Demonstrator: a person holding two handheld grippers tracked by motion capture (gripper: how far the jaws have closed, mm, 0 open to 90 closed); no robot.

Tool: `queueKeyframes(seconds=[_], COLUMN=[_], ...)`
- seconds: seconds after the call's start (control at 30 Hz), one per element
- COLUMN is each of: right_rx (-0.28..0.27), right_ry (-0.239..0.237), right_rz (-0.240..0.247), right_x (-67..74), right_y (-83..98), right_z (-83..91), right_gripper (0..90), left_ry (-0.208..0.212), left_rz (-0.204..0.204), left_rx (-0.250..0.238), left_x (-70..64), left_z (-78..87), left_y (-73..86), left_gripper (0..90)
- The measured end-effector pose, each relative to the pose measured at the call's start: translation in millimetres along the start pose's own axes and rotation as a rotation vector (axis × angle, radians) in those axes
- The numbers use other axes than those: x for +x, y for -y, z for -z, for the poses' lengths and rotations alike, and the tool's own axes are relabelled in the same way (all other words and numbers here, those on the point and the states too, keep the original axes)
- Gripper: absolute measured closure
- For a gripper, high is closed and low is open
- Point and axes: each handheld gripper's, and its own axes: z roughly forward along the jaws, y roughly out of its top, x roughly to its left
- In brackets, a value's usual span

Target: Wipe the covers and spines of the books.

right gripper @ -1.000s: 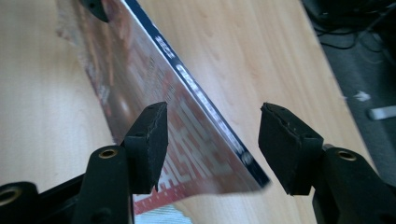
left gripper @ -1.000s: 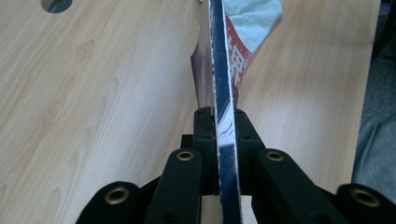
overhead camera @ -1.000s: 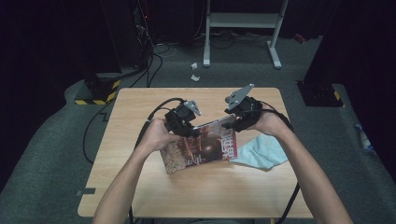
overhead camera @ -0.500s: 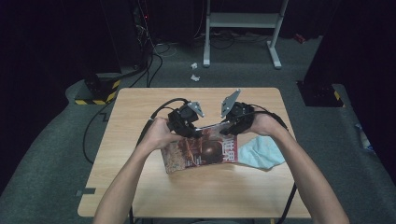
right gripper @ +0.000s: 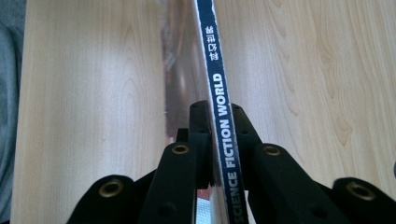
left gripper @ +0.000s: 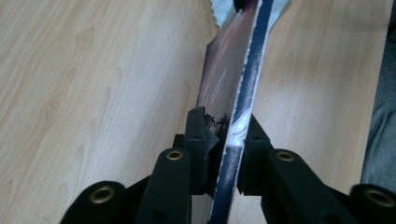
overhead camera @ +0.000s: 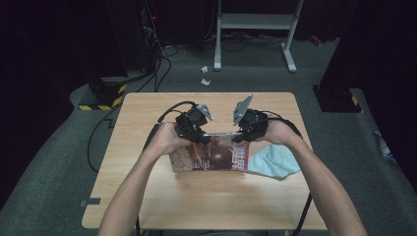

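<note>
Above the middle of the worktop [overhead camera: 147, 196], a magazine [overhead camera: 216, 155] with "SCIENCE FICTION WORLD" on its spine is gripped along that spine from both ends: the left gripper [left gripper: 223, 154], fingers just eased slightly, clamps one end, and the right gripper [right gripper: 220, 140], fingers just closed, pinches the other. A light-blue cloth [overhead camera: 275, 162] lies beside the magazine.
</note>
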Motion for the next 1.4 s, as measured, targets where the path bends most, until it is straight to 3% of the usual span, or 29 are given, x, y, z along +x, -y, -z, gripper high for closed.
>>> queueKeyframes(seconds=[0.17, 0.33, 0.43, 0.67, 0.77, 0.87, 1.03, 1.2, 1.4], right_rx=[-0.008, -0.019, -0.024, -0.073, -0.077, -0.068, -0.076, -0.086, -0.089], right_ry=[-0.009, -0.029, -0.026, -0.015, -0.007, 0.003, 0.015, 0.042, 0.080], right_rz=[-0.027, -0.081, -0.112, -0.180, -0.213, -0.231, -0.253, -0.304, -0.360], right_x=[1.7, 3.3, 3.7, 5.1, 6.1, 7.7, 8.9, 9.8, 8.7], right_y=[2.0, 8.3, 13.4, 19.9, 21.1, 22.5, 25.6, 26.6, 26.9], right_z=[1.3, 1.9, -0.2, -0.9, 0.6, 1.5, 0.8, -0.2, -0.4], right_gripper=[83.9, 84.0, 84.1, 84.0, 84.0, 84.1, 84.0, 84.0, 84.0], left_ry=[-0.006, -0.020, -0.056, -0.096, -0.145, -0.202, -0.250, -0.312, -0.342], left_rz=[0.041, 0.095, 0.127, 0.177, 0.210, 0.241, 0.310, 0.349, 0.397], left_rx=[-0.009, -0.051, -0.064, -0.102, -0.132, -0.169, -0.199, -0.192, -0.184], left_x=[4.9, 7.5, 7.7, 7.7, 6.6, 6.3, 8.9, 11.1, 13.4], left_z=[-1.9, 2.1, 3.5, 6.9, 8.9, 14.6, 21.1, 23.2, 26.9], left_y=[0.1, 0.5, 1.0, -2.1, -3.3, -3.5, -2.0, -0.6, 3.4], left_gripper=[66.6, 54.3, 47.2, 39.6, 32.5, 33.3, 34.4, 33.7, 33.8])
